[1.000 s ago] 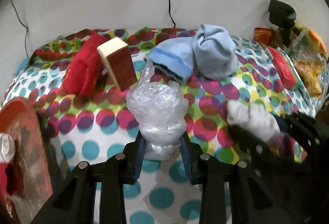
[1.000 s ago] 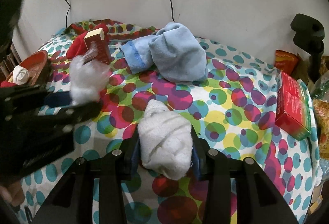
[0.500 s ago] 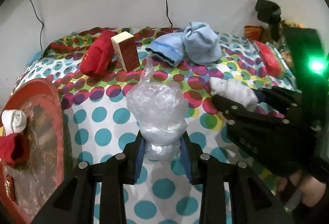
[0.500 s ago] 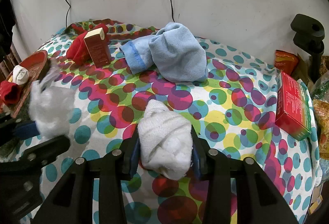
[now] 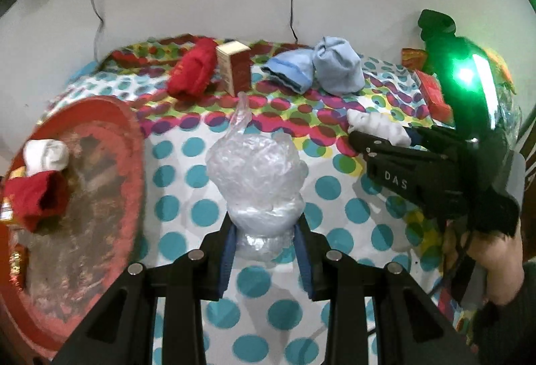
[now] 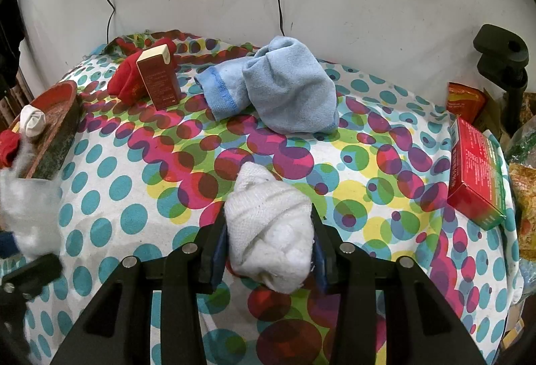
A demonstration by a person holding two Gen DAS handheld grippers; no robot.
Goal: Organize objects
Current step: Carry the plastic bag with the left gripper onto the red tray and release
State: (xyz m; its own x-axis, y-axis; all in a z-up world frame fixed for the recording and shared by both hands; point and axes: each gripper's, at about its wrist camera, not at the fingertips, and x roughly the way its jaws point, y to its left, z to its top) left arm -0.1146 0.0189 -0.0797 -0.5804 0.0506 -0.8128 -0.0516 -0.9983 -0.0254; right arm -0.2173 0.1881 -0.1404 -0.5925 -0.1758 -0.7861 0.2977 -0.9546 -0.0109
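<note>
The left tool was closed on a crumpled clear plastic bag, with its blue pads pressing the lower part of the bag from both sides. The bag was held above the spotted cloth of the surface, and the red tray lay just to its left in the left wrist view. In the tray there were already a white rolled sock and a red sock.

The right tool was closed on a white sock bundle, which filled the gap between its pads. This bundle was over the middle of the surface, well apart from the tray.

At the back of the surface a blue sock, a red cloth item and a small brown box stood near the wall, and a red box lay at the right edge.

I judge that the step in hand was the carrying of the plastic bag toward the tray, while the white bundle waited in the right tool. The next move probably calls for bringing the bag over the free part of the tray, beside the two socks, and opening the pads only there. The bag is light and springy, so it may cling to a pad or roll out.
</note>
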